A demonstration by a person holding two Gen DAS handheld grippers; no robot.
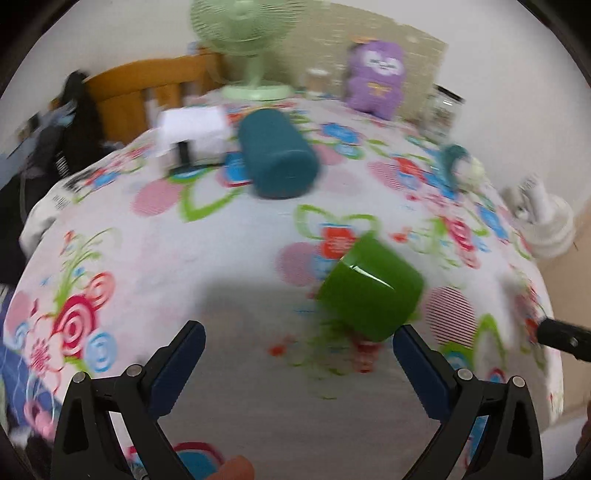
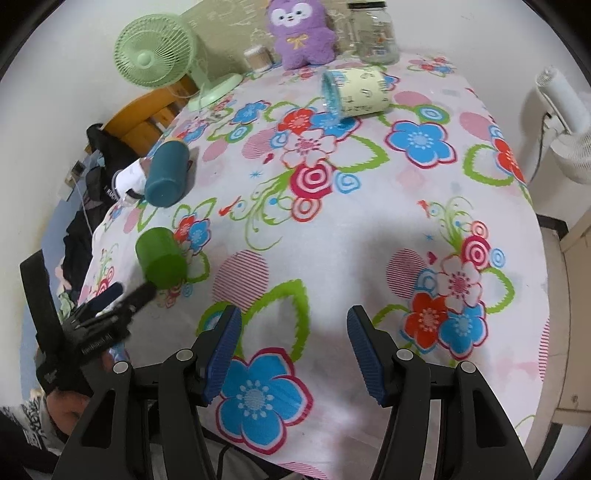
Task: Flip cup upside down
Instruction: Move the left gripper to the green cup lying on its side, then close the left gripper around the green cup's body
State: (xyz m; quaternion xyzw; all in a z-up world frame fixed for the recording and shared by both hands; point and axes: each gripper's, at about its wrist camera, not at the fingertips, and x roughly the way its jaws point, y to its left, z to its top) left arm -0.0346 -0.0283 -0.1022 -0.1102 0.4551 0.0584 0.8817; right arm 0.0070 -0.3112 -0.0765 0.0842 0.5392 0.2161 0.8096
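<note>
While the left view is smeared with blur, we can still count three cups on the flowered tablecloth (image 2: 332,236): one green cup (image 1: 369,288), one teal cup (image 1: 277,155) and one pale yellow cup (image 2: 356,92) with a blue rim.

We see the green cup tipped on its side near the table's edge, its flat base toward the left camera, at about 1 o'clock from the left gripper (image 1: 299,350). That gripper's two blue-padded fingers (image 1: 181,354) are spread wide and grip nothing; the right-hand finger's tip sits just beside the cup's lower edge, though we cannot tell whether they touch. In the right view the same green cup (image 2: 160,258) lies at 10 o'clock, with the left gripper's dark fingertips close against its near side.

We find the teal cup (image 2: 166,177) also on its side, at 12 o'clock from the green one. The yellow cup lies on its side at the far end, about 12 o'clock in the right view.

Our right gripper (image 2: 293,347) hovers over the cloth with its jaws wide apart, holding nothing, well apart from all three cups.

Along the far edge we count one green fan (image 2: 155,51), one purple plush toy (image 2: 299,33) and one glass jar (image 2: 376,33).
</note>
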